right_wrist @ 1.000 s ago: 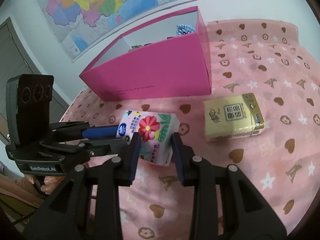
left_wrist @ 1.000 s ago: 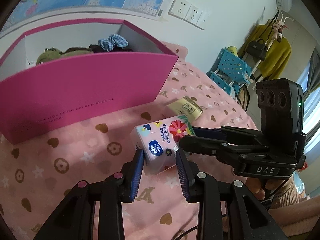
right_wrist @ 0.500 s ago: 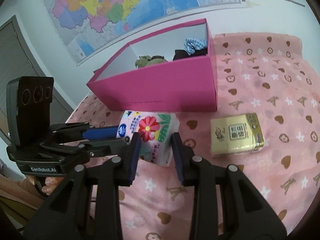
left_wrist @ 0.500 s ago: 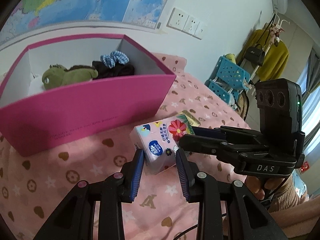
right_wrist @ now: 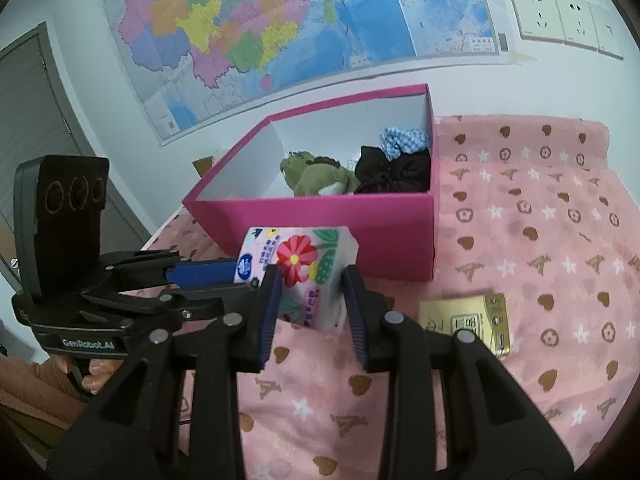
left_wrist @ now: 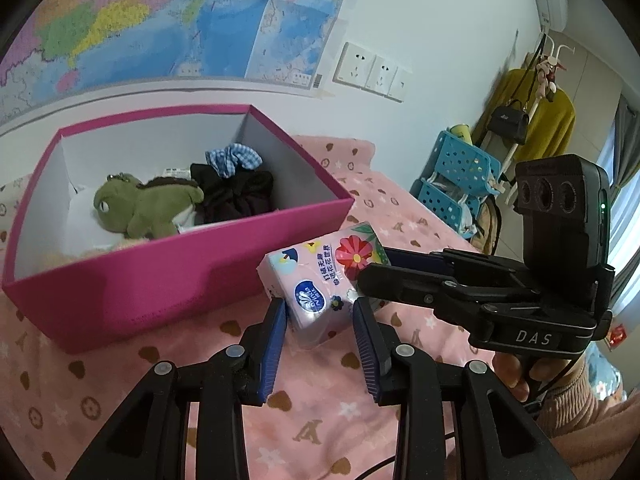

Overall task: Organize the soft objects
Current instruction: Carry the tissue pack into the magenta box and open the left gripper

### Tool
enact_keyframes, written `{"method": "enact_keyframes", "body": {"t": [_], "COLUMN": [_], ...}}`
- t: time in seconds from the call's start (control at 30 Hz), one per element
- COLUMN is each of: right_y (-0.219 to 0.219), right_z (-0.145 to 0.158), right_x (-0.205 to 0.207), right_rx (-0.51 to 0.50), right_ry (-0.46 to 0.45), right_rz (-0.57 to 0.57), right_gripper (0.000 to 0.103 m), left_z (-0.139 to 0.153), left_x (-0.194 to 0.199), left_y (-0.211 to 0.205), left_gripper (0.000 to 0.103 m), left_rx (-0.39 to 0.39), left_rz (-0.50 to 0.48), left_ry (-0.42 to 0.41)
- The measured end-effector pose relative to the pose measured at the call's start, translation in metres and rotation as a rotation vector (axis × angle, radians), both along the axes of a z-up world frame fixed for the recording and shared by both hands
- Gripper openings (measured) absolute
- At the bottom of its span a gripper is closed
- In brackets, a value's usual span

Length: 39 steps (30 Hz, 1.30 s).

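A pink floral tissue pack [left_wrist: 320, 280] is held in the air by both grippers, just in front of the pink box [left_wrist: 168, 272]. My left gripper [left_wrist: 320, 320] is shut on one end of the pack. My right gripper [right_wrist: 308, 292] is shut on the other end of the pack [right_wrist: 300, 264]. The box [right_wrist: 360, 224] holds a green plush toy [left_wrist: 140, 208], black cloth [left_wrist: 236, 196] and a blue checked scrunchie [left_wrist: 234, 158]. A yellow tissue pack [right_wrist: 468, 320] lies on the pink blanket, to the right of my right gripper.
The pink patterned blanket [right_wrist: 540, 240] covers the surface. A map and wall sockets [left_wrist: 372, 70] are behind the box. Blue baskets [left_wrist: 460, 180] and a coat rack stand at the far right in the left wrist view.
Both grippers have lifted the floral tissue pack up off the blanket, toward the box's front wall. The inside of the box now shows. The yellow pack stays on the blanket.
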State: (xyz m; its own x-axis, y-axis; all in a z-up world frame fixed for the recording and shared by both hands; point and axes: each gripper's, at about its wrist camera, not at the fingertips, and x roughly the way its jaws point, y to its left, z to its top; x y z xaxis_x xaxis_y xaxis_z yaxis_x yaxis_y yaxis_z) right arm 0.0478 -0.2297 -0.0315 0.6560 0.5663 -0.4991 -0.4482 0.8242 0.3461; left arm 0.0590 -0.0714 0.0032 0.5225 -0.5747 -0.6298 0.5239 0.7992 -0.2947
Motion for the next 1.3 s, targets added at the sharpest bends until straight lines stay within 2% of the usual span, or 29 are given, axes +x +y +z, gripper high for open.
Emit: {"method": "enact_keyframes", "body": {"t": [1.3], "right_y": [-0.008], "right_z": [0.039], "right_x": [0.033], "right_rx": [0.014], "right_ry": [-0.095], "right_rz": [-0.010], "right_gripper": [0.035], "left_z": [0.033], "left_x": [0.037], "left_y": [-0.006], "left_gripper": [0.033], "left_rx": [0.006], "left_rz": [0.020], "left_ry": [-0.083]}}
